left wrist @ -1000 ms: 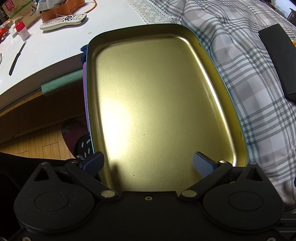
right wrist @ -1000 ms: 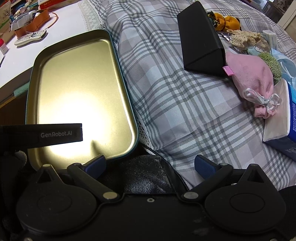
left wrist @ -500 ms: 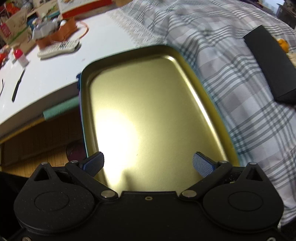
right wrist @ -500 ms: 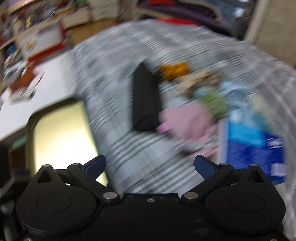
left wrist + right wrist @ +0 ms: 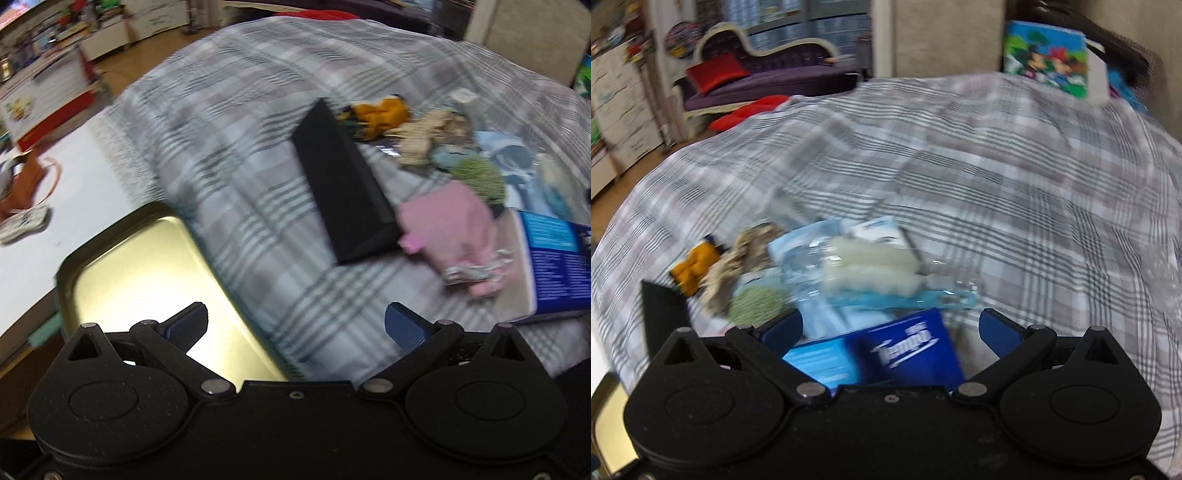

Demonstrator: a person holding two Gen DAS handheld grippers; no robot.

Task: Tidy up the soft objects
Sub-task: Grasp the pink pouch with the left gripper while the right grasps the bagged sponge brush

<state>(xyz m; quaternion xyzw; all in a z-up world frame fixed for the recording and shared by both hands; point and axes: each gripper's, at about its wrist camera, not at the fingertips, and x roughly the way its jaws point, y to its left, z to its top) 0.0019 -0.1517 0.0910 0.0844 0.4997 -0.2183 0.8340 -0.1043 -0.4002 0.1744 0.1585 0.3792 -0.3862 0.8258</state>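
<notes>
Fingers of the left gripper (image 5: 294, 326) stand wide apart with nothing between them, poised over the seam where a gold metal tray (image 5: 147, 280) meets the grey plaid bedcover (image 5: 236, 155). The tray lies at the gripper's left, its near end hidden under the tool body. Further out, a black wedge-shaped case (image 5: 343, 181) rests on the cover. Just right of it lies a pink cloth pouch (image 5: 454, 229) tied with a silvery ribbon, its edge touching the case. Beyond them sit a green fuzzy ball (image 5: 480, 179), a beige lace bundle (image 5: 424, 134) and an orange plush toy (image 5: 382, 114), all close together. A blue tissue pack (image 5: 557, 266) lies at the right edge.

The right gripper (image 5: 890, 332) is likewise spread and holds nothing. It hangs above the blue tissue pack (image 5: 882, 354), which shows between its blue pads. Ahead lie a clear plastic packet (image 5: 849, 266) with white fluffy contents, the green ball (image 5: 757, 302), the lace bundle (image 5: 738, 262) and the orange toy (image 5: 694, 266). Both views are blurred.
</notes>
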